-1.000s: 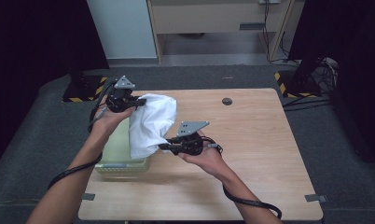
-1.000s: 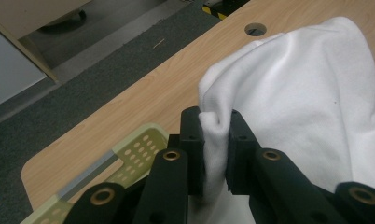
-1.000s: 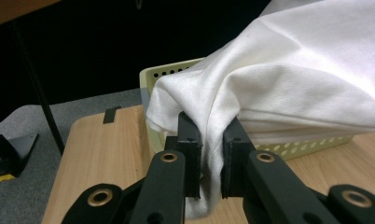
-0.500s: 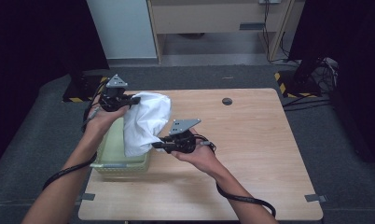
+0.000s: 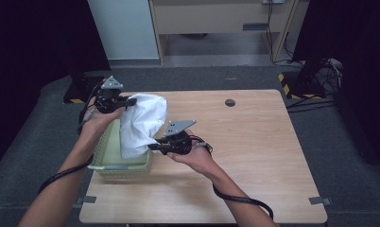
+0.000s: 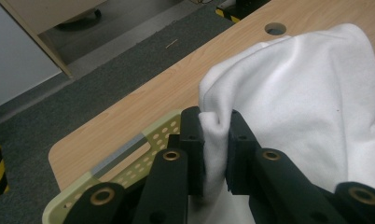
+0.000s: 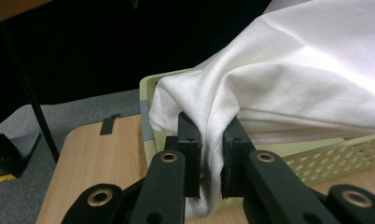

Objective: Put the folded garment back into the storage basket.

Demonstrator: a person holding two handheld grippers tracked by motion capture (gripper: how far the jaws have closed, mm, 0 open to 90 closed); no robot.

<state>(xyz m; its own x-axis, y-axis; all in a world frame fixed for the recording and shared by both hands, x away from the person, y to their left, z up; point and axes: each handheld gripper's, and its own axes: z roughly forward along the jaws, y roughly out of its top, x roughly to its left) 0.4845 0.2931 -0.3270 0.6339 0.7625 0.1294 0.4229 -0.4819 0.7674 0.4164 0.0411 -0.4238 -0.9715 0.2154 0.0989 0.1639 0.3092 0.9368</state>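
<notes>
Left gripper [image 5: 131, 101] and right gripper [image 5: 152, 146]: both clamped on the white cloth [image 5: 142, 124].
We note the basket [image 5: 126, 166] beneath, at 9 o'clock on the table [image 5: 254, 142].

Two bare forearms, no sleeves seen, entered from bottom of high view. Each hand carried black two-jaw tool. Left gripper [image 5: 130, 101] bore grey three-cornered plate [image 5: 112, 82] on top; right gripper [image 5: 152, 147] bore same kind of plate [image 5: 179, 126], dotted with small holes. Black cable [image 5: 237, 198] trailed from each tool along forearm. In gripper views, jaws were matte black bars with brass-coloured rivets [image 6: 170, 155] at pivots and flat, blocky pads [image 7: 189, 140] at tips.
</notes>
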